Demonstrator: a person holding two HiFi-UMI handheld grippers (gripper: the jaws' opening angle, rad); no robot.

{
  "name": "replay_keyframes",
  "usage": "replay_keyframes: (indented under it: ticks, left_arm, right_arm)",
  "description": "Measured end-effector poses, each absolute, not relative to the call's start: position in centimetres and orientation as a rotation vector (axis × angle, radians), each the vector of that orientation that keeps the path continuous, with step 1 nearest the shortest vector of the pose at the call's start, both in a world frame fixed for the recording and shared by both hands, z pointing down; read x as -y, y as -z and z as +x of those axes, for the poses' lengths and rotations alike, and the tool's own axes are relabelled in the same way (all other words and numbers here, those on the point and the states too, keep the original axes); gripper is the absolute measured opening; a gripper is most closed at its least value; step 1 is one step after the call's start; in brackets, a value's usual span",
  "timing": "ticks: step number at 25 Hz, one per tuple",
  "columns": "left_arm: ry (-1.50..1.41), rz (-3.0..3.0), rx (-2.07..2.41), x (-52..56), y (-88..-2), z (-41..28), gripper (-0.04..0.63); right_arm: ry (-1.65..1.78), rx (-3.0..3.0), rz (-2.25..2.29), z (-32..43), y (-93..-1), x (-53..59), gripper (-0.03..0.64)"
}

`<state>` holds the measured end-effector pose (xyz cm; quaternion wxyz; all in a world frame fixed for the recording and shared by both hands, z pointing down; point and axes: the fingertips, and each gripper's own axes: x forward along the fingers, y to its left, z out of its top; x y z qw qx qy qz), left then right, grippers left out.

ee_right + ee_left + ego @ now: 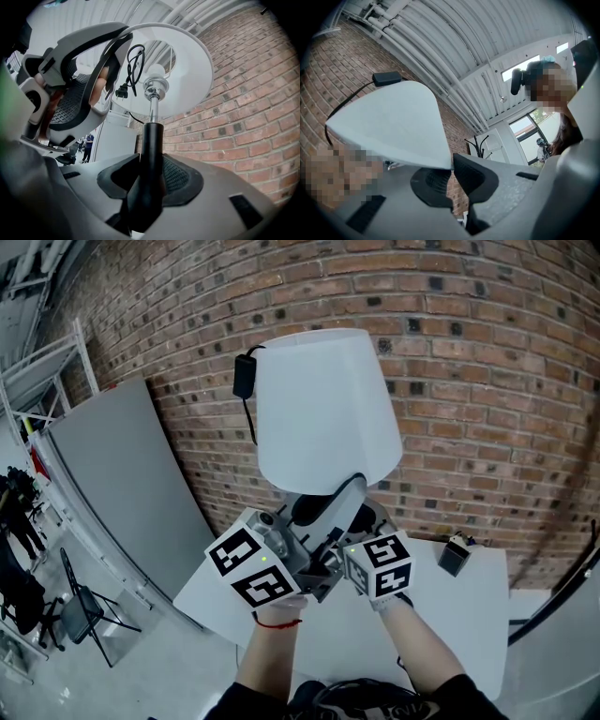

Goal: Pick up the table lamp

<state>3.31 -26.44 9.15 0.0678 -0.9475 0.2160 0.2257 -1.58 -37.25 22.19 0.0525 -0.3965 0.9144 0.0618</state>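
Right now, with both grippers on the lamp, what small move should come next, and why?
Probably a slow, straight lift led by the right gripper, whose jaws are shut on the black stem. The left gripper only pinches the rim of the white shade, so it should merely steady, not pull. The plug hangs loose inside the shade, not in a socket.

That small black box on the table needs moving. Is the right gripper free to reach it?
Probably not: the right gripper is shut on the lamp stem and must release it first.
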Motion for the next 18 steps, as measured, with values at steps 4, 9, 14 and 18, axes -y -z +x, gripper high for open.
replay_keyframes:
  ticks: [4, 9, 14, 18]
  left_arm:
    - [-0.677, -2.856, -0.654, 26.47, -9.30, 3.32, 0.020]
    - [-0.683, -2.852, -0.653, 26.28, -9.01, 3.10, 0.020]
    - [-0.686, -2.851, -0.649, 26.20, -9.04, 3.02, 0.020]
    - [-0.694, -2.855, -0.645, 26.19, -8.98, 2.93, 0.020]
  right_arm:
    - [-0.187, -2.780, -1.206, -1.60, -22.32, 37.24, 0.150]
    - [-0.202, -2.780, -1.209, -1.78, -22.07, 37.07, 0.150]
    - [-0.210, -2.774, -1.216, -1.80, -22.00, 37.04, 0.150]
    - [-0.210, -2.774, -1.222, -1.82, -21.93, 37.07, 0.150]
